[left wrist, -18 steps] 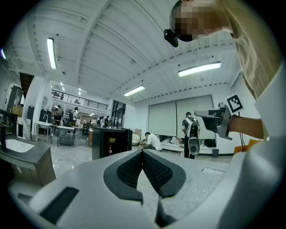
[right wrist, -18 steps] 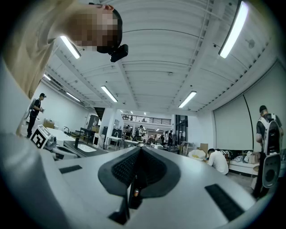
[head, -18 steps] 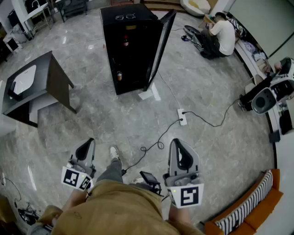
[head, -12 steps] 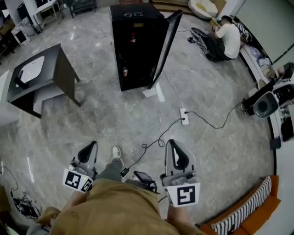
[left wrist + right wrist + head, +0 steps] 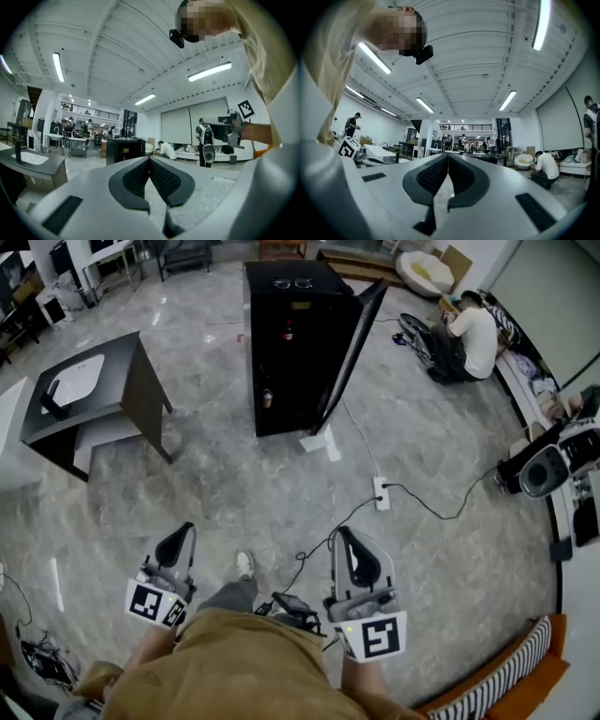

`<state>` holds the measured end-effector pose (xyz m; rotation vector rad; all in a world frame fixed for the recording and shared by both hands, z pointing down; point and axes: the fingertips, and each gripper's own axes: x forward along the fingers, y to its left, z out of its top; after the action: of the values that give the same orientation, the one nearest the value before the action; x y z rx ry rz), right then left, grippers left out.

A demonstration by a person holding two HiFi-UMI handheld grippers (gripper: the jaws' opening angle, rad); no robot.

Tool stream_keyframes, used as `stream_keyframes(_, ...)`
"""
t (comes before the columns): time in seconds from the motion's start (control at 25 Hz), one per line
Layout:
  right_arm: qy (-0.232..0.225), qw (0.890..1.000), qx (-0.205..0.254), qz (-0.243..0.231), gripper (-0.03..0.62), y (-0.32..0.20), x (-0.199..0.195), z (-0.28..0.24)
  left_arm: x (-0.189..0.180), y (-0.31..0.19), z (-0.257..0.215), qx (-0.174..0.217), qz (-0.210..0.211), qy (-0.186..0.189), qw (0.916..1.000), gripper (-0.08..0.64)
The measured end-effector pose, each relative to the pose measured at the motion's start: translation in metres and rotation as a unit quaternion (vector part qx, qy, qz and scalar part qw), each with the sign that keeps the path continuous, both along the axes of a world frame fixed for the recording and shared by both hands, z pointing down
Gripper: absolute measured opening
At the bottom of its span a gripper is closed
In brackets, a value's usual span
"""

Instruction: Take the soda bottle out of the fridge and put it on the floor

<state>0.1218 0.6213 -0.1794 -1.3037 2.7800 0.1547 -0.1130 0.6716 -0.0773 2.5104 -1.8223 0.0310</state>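
The black fridge (image 5: 291, 343) stands far ahead on the marble floor with its door (image 5: 352, 352) swung open to the right. On an upper shelf inside is a dark bottle with a red label (image 5: 288, 331); a small can-like item (image 5: 267, 397) sits lower down. Both grippers are held low near my waist, well short of the fridge. My left gripper (image 5: 176, 542) is shut and empty, its pads meeting in the left gripper view (image 5: 149, 159). My right gripper (image 5: 344, 538) is likewise shut with nothing in it (image 5: 447, 155). The fridge (image 5: 124, 151) shows small beyond the left jaws.
A dark table with a white basin (image 5: 84, 390) stands at the left. A white power strip (image 5: 382, 493) and its black cable cross the floor between me and the fridge. A person (image 5: 473, 329) sits on the floor at the back right. A striped orange sofa (image 5: 506, 671) lies at the lower right.
The fridge and table have slid right and lower in the head view as I step forward. Both grippers stay shut near my waist.
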Motion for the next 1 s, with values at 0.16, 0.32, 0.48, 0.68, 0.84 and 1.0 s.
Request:
stream_keyframes(0.16,0.03,0.999,-0.011,-0.017,0.002,-0.036,-0.037,0.008,-0.022,-0.028,0.015,-0.016,-0.001,0.018,0.9997,0.002)
stream_keyframes(0.32,0.059,0.998,-0.013,-0.017,0.002,-0.072,-0.076,0.003,-0.049,-0.074,0.006,0.0,0.014,0.008,0.9999,0.002)
stream_keyframes(0.48,0.06,0.998,-0.012,0.015,0.002,-0.1,-0.097,0.0,-0.053,-0.104,-0.008,0.059,0.07,-0.151,0.9844,0.002)
stream_keyframes(0.68,0.068,0.997,-0.015,0.038,0.002,-0.12,-0.104,-0.002,-0.072,-0.14,-0.005,0.039,0.062,-0.065,0.9952,0.002)
stream_keyframes(0.84,0.07,0.996,-0.013,0.06,0.002,-0.137,-0.1,-0.004,-0.072,-0.152,0.007,0.026,0.076,-0.062,0.9949,0.002)
stream_keyframes(1.0,0.077,0.995,-0.013,0.061,0.002,-0.151,-0.105,-0.005,-0.082,-0.169,0.012,0.019,0.072,-0.055,0.9957,0.002)
